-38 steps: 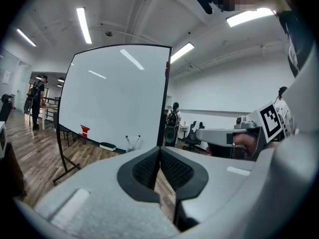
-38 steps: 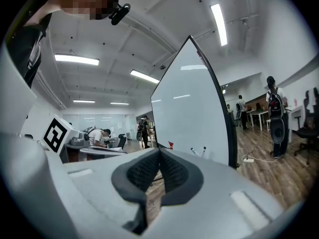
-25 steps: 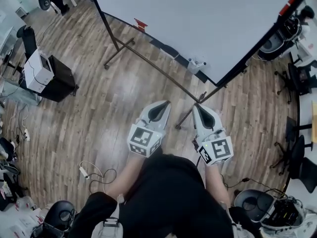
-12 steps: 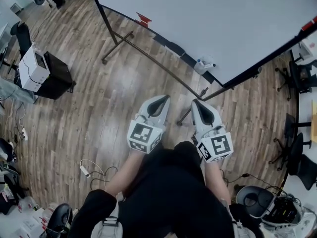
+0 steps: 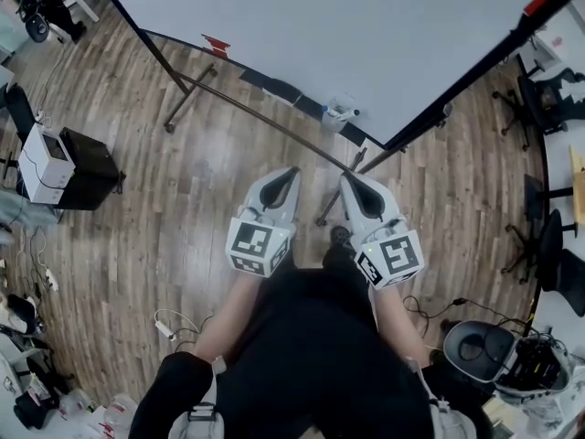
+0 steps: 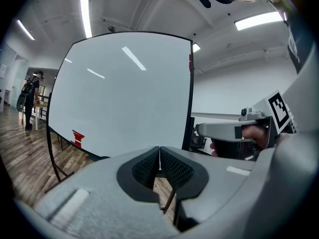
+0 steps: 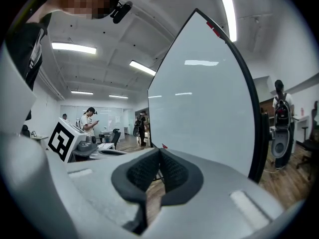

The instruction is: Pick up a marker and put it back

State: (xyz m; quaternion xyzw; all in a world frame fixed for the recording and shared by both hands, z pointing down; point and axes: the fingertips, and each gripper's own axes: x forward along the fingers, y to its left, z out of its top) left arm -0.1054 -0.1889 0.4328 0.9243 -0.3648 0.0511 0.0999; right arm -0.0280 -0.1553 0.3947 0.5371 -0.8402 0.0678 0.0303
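A big whiteboard (image 5: 366,35) on a black wheeled stand fills the top of the head view. On its lower ledge sit a red block (image 5: 217,46), a dark eraser (image 5: 274,90) and a small white holder with a blue-tipped marker (image 5: 340,112). My left gripper (image 5: 289,172) and right gripper (image 5: 347,179) are side by side in front of me, short of the ledge and pointing toward the board. In the left gripper view the left gripper (image 6: 159,159) has its pads together with nothing between them. The right gripper (image 7: 159,164) is likewise shut and empty.
The stand's black legs (image 5: 338,186) cross the wooden floor just ahead of the grippers. A white box on a black case (image 5: 55,158) stands at left, office chairs (image 5: 548,245) at right, a cable (image 5: 174,323) and a round black device (image 5: 480,355) near my feet. People stand far behind.
Both grippers have moved forward and slightly down toward the board. The ledge with the marker holder now lies closer and more to the left in view.
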